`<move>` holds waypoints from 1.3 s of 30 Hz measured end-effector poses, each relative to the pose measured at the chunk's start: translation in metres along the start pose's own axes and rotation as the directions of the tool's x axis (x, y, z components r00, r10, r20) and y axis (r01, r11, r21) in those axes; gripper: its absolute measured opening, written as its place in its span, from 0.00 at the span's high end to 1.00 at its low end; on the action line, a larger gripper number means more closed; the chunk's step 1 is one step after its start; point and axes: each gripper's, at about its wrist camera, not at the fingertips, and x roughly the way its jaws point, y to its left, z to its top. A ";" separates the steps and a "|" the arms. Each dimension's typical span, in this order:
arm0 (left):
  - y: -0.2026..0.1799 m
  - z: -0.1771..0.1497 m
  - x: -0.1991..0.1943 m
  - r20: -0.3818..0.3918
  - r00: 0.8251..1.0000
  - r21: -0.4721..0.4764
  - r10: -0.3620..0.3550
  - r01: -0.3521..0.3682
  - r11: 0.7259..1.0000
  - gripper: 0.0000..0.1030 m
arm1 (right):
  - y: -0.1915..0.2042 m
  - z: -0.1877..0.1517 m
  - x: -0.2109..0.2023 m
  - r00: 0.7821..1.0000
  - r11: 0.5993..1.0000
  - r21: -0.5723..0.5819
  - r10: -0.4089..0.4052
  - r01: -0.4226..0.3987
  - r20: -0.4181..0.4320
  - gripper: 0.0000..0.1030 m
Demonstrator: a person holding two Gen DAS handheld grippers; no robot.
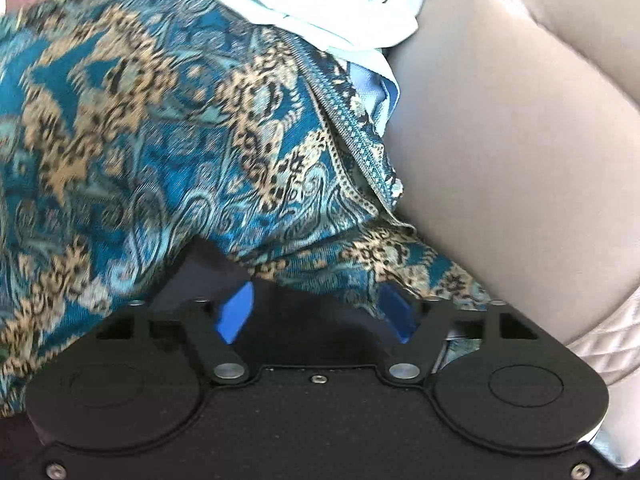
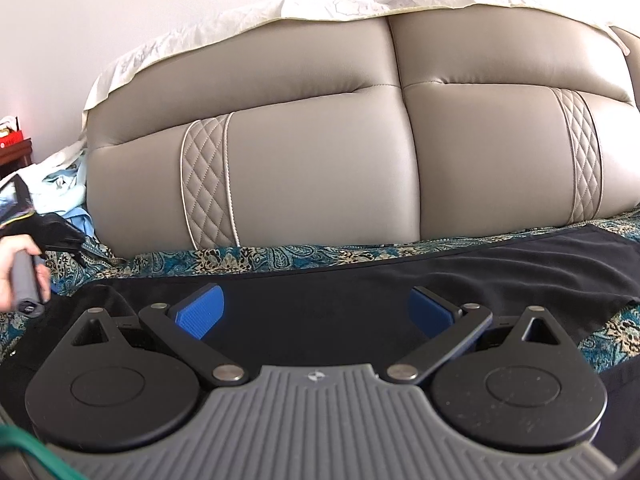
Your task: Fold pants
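Observation:
The black pants (image 2: 460, 268) lie spread flat on a teal paisley bedspread (image 2: 248, 258), in front of the headboard. My right gripper (image 2: 316, 312) is open, its blue pads (image 2: 200, 314) wide apart just above the black cloth. My left gripper (image 1: 316, 308) is open, with dark cloth (image 1: 304, 320) lying between its blue pads (image 1: 236, 312); a fold of the paisley bedspread (image 1: 140, 120) drapes over its fingertips. The left gripper also shows at the far left of the right wrist view (image 2: 60, 236), held in a hand, beside the pants' left end.
A padded beige headboard (image 2: 320, 160) rises right behind the pants, with a cream cloth (image 2: 200, 44) over its top. Pale blue bedding (image 1: 320, 4) is piled beside the headboard (image 1: 500, 140). A dark wooden nightstand (image 2: 14, 156) stands at the far left.

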 end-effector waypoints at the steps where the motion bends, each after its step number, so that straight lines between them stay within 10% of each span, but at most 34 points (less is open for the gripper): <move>1: -0.005 0.000 0.004 0.002 1.000 0.012 0.017 -0.017 1.000 0.24 | 0.001 -0.001 0.000 1.000 1.000 -0.004 -0.005 0.005 0.003 0.00; 8: -0.009 0.002 0.050 -0.121 0.989 -0.010 0.089 -0.091 0.996 0.23 | 0.005 -0.003 0.018 0.999 0.999 -0.030 -0.026 0.025 -0.025 0.00; 10: -0.012 -0.003 0.047 -0.075 0.990 0.038 0.116 -0.113 0.993 0.63 | 0.005 -0.003 0.023 0.999 1.000 -0.015 -0.020 0.019 -0.038 0.00; 13: -0.010 -0.007 0.037 -0.057 0.997 0.077 0.050 -0.046 0.996 0.97 | 0.004 -0.003 0.029 0.998 1.000 0.007 -0.002 0.002 -0.065 0.00; 21: 0.022 -0.008 -0.001 -0.061 0.997 0.081 -0.041 0.046 0.996 1.00 | 0.000 0.007 0.064 0.965 0.981 0.189 0.084 -0.038 -0.246 0.00; 24: 0.027 -0.004 -0.005 -0.079 0.995 0.085 -0.064 0.071 0.994 1.00 | 0.015 0.024 0.098 0.908 0.966 0.248 0.168 -0.074 -0.383 0.00; 29: 0.023 0.003 0.011 -0.095 0.995 0.035 -0.035 0.039 0.999 0.78 | 0.044 0.047 0.193 0.702 0.934 0.355 0.226 0.040 -0.675 0.00; 31: 0.020 0.006 0.021 -0.093 0.996 0.019 -0.008 0.009 1.000 0.54 | 0.052 0.050 0.229 0.635 0.924 0.350 0.179 0.153 -0.751 0.00; 39: -0.002 0.008 0.049 -0.123 0.992 0.050 0.018 -0.011 0.999 0.22 | 0.078 0.063 0.296 0.604 0.914 0.168 -0.100 0.371 -0.790 0.00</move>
